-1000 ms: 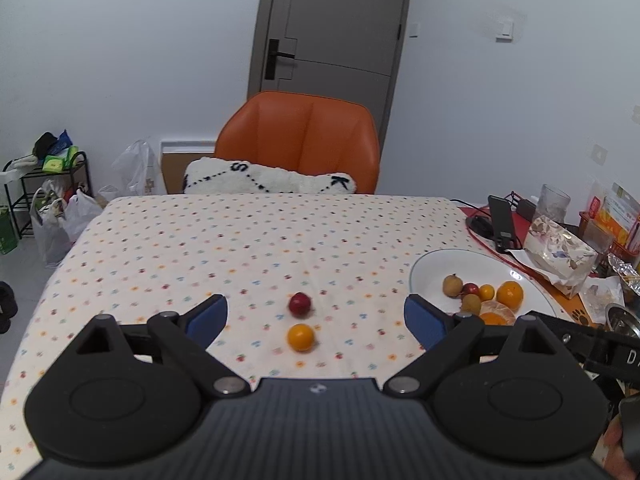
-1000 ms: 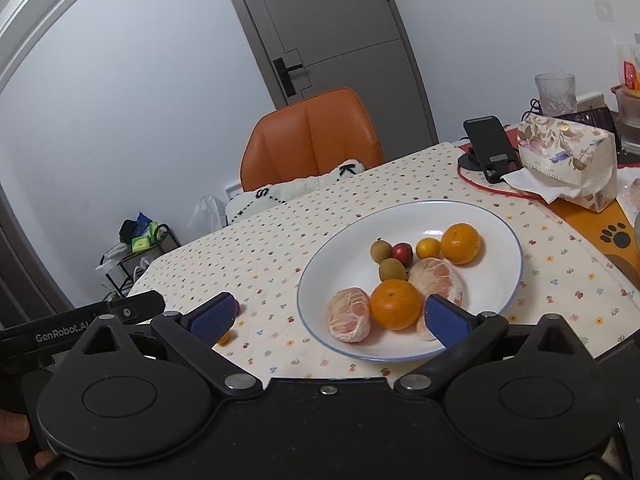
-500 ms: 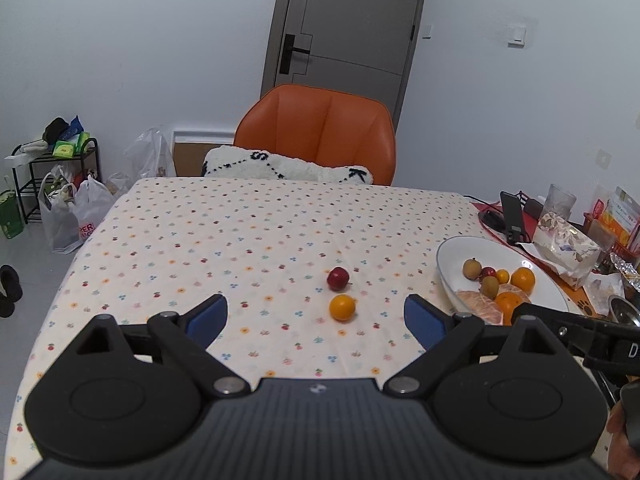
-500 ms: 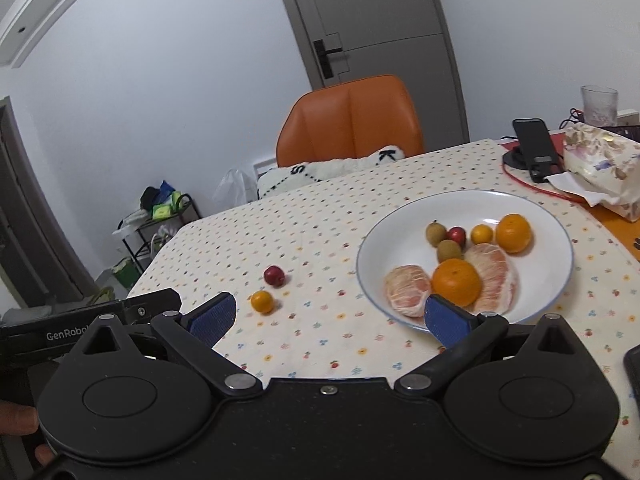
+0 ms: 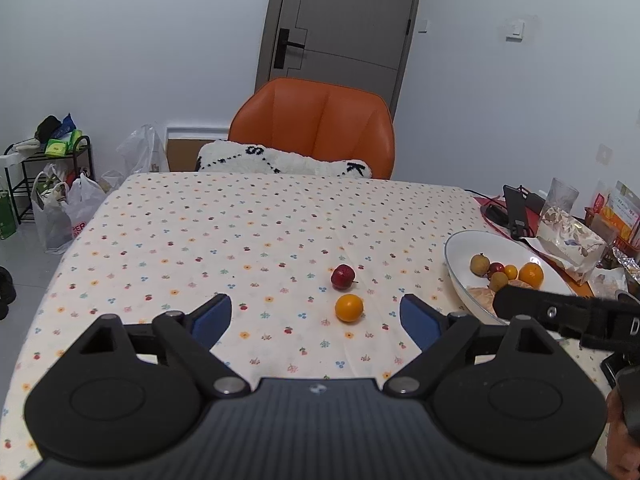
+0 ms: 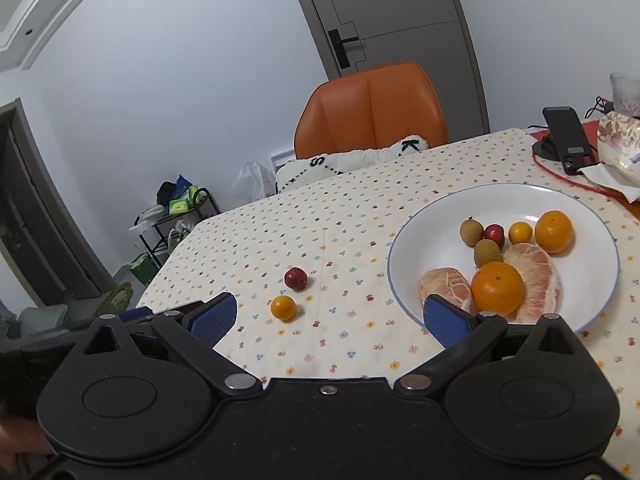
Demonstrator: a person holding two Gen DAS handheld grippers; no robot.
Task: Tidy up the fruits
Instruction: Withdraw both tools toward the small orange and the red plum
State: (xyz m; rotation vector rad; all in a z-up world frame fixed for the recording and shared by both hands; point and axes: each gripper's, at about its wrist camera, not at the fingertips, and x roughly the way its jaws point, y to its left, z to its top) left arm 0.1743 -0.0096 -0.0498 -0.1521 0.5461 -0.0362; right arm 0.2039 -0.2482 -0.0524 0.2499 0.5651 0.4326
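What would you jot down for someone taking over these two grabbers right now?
Left gripper: open, empty, above the cloth.
Right gripper: open, empty, near the plate.
On the plate: two oranges, two peeled citrus pieces, two brown fruits, a red one, a small orange one.
Loose on the cloth: red fruit and small orange fruit, close together, left of the plate.
Left to do, probably: move those two onto the plate. The left gripper faces them most directly.

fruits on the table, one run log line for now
left gripper: open, empty | right gripper: open, empty | loose: red fruit, small orange | plate: rest
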